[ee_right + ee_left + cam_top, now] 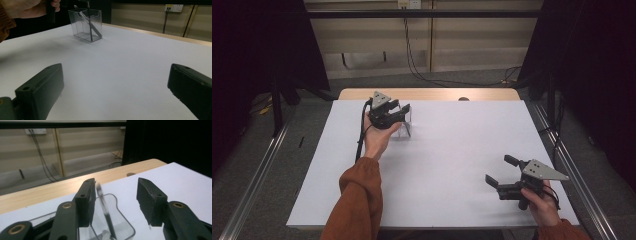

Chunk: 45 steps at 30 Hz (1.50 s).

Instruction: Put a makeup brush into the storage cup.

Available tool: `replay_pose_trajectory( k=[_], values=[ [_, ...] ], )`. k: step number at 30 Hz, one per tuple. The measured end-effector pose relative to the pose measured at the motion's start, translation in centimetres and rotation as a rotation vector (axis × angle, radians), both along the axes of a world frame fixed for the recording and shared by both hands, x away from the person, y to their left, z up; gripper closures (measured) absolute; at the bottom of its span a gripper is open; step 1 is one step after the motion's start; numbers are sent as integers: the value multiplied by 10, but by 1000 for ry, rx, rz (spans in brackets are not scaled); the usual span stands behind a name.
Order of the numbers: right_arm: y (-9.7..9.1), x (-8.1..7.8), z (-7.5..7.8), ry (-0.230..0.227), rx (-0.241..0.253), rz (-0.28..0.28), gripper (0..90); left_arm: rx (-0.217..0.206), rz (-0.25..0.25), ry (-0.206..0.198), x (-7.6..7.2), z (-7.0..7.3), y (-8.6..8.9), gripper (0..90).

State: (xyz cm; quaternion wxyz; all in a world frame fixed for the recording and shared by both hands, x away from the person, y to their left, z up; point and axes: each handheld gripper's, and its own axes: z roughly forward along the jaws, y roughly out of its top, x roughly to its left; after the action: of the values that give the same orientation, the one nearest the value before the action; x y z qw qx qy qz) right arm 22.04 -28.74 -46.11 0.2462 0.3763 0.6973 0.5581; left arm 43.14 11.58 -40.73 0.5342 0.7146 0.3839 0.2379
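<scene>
A clear plastic holder (405,128) stands on the white table top (452,165) at the far left. A dark pen (106,210) leans inside the holder (124,222), its light tip up beside one jaw. My left gripper (401,111) hovers just over the holder's rim with its jaws apart, and nothing is pressed between its pads (116,185). My right gripper (499,169) rests near the front right corner, open wide and holding nothing. In the right gripper view the holder (83,23) and the pen (91,28) show far off beyond my right gripper (116,72), under a hand.
A strip of bare wood (427,94) with a small round hole (463,99) runs along the table's far edge. Cables hang on the wall behind. Metal rails flank the table on both sides.
</scene>
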Motion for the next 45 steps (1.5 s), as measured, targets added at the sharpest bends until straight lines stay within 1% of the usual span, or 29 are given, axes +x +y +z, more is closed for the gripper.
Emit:
replay_pose_trajectory(
  k=[1,6,7,9,11,13,14,17,18,19,21,22,24,25,26,27,29,31,33,35,39,42,43,45],
  values=[
    [0,0,0,-1,1,-1,3,0,11,-3,0,0,1,414],
    [-1,1,0,-3,-1,-3,3,-6,23,-6,-1,-1,6,310],
    [-1,1,0,-3,-1,-2,3,-9,15,-6,-1,-1,6,278],
    [-1,1,0,-3,0,-4,3,-12,17,-1,-1,-1,6,206],
    [-1,1,-1,-3,2,-5,3,-14,14,4,-1,-1,6,167],
    [-1,2,-1,-4,2,-4,3,-29,26,26,-1,-2,7,95],
    [-1,2,-1,-2,4,-5,3,-37,24,27,-1,-2,7,74],
    [-3,2,-1,-2,5,-4,2,-45,14,23,-2,-3,11,49],
    [-3,2,-1,-1,6,-5,3,-53,10,22,-2,-2,12,41],
    [-4,3,-2,-2,7,-6,3,-60,-8,12,-3,-2,14,28],
    [-4,4,-2,-3,6,-6,2,-50,-6,0,-5,-1,15,15],
    [-4,4,-2,-2,6,-7,3,-59,6,0,-7,1,16,13],
    [-4,4,-2,-3,6,-9,3,-68,-11,1,-10,3,19,13],
    [-4,4,-2,-2,6,-12,4,-74,-9,0,-12,4,20,13],
    [-4,4,-2,-5,6,-14,5,-65,-8,-10,-14,5,21,13],
    [-4,4,-1,-7,8,-15,5,-70,-6,-15,-16,6,22,13],
    [-4,3,-1,-6,11,-20,5,-59,-21,-25,-21,8,25,13],
    [-4,3,-1,-5,16,-25,7,-49,-19,-39,-26,11,29,13],
    [-4,3,-1,-5,14,-28,7,-52,-17,-42,-30,13,31,14],
    [-5,2,-1,-4,17,-28,6,-59,-25,-45,-34,15,35,14],
    [-5,2,-1,-3,17,-28,4,-50,-19,-58,-42,18,40,20],
    [-4,1,0,-4,12,-30,3,-40,-20,-76,-49,19,44,21],
    [-4,0,0,-3,14,-33,3,-49,-26,-73,-52,18,46,21],
    [-5,0,0,-5,13,-38,3,-50,-35,-64,-55,18,47,20]
  ],
)
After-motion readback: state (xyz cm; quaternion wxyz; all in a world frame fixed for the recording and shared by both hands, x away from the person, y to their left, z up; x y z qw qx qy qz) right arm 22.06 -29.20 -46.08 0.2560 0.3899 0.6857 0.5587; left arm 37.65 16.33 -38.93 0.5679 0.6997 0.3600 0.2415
